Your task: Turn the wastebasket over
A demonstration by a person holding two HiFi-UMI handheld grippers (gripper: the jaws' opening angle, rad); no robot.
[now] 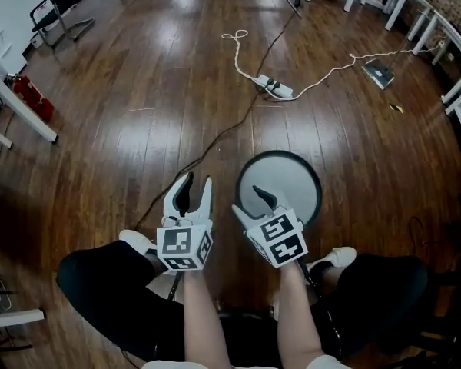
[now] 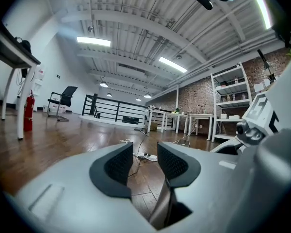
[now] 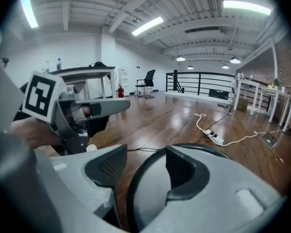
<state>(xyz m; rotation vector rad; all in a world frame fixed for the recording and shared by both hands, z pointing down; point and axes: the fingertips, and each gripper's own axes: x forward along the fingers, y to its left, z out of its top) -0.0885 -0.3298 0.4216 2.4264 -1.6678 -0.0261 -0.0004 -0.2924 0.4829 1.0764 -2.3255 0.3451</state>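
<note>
The wastebasket [image 1: 284, 181] stands on the wooden floor in front of my knees, a round grey face with a black rim. My right gripper [image 1: 247, 202] hangs open at its near-left edge. In the right gripper view [image 3: 145, 166] the black rim of the wastebasket [image 3: 148, 198] runs up between the two pads, the right pad over the grey face, neither pad pressing on it. My left gripper [image 1: 197, 183] is just left of the basket, apart from it, open and pointing along the floor. The left gripper view [image 2: 145, 161] shows only floor between the pads.
A white power strip [image 1: 275, 88] with a white cord and a black cable lies on the floor beyond the basket. A red fire extinguisher [image 1: 32, 97] and white table legs stand at the left, more white tables at the top right. The person's knees and shoes flank the grippers.
</note>
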